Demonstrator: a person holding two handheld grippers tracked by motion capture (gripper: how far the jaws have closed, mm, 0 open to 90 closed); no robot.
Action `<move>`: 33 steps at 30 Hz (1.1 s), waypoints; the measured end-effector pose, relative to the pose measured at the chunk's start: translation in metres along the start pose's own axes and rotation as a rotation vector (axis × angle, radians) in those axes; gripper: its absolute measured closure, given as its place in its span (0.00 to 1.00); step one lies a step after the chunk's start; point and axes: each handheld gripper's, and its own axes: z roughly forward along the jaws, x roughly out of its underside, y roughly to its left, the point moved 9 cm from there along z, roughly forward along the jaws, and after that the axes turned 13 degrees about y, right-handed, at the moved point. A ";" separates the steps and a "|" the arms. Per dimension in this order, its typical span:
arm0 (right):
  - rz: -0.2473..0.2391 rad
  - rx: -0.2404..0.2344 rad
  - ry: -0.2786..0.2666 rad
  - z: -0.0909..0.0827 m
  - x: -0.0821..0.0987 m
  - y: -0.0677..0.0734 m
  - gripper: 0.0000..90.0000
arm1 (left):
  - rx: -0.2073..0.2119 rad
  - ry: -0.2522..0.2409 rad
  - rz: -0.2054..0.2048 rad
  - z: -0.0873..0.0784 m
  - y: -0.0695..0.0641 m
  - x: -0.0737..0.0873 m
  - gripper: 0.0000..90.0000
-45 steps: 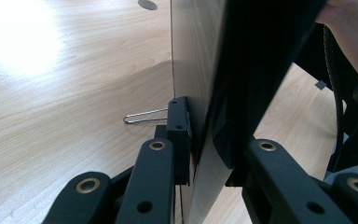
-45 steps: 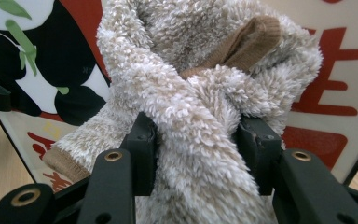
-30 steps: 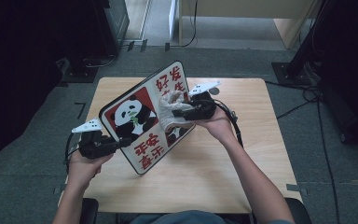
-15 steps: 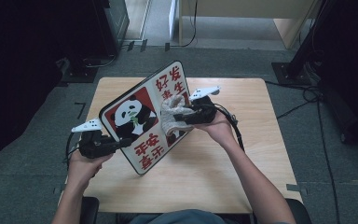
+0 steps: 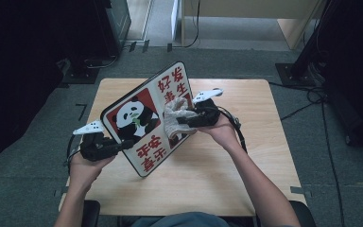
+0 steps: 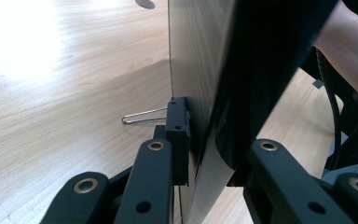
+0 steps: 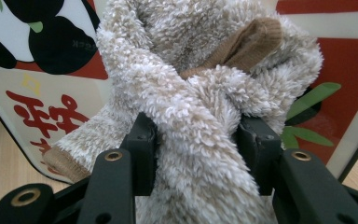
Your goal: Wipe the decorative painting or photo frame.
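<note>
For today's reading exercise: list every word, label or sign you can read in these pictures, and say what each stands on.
"好" "发" "生": red characters along the upper edge of the panda board.
"平安喜乐": red characters on its lower edge, upside down in the high view, not sharp.
Small embossed mark on the panda's black patch: too small to read.

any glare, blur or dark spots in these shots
Left gripper view: strong white glare on the table at top left, and the near face of the panda board falls into black shadow. Right gripper view: evenly lit, fluffy cloth sharp. High view: table bright, floor at both sides very dark, picture slightly soft.
</note>
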 end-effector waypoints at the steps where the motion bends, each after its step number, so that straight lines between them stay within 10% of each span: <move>1: -0.002 0.001 0.004 0.000 0.001 0.000 0.62 | 0.000 0.000 -0.001 0.000 0.000 0.000 0.86; 33: 0.040 0.003 0.079 0.025 0.047 -0.008 0.62 | -0.004 -0.001 0.011 -0.001 0.001 0.000 0.87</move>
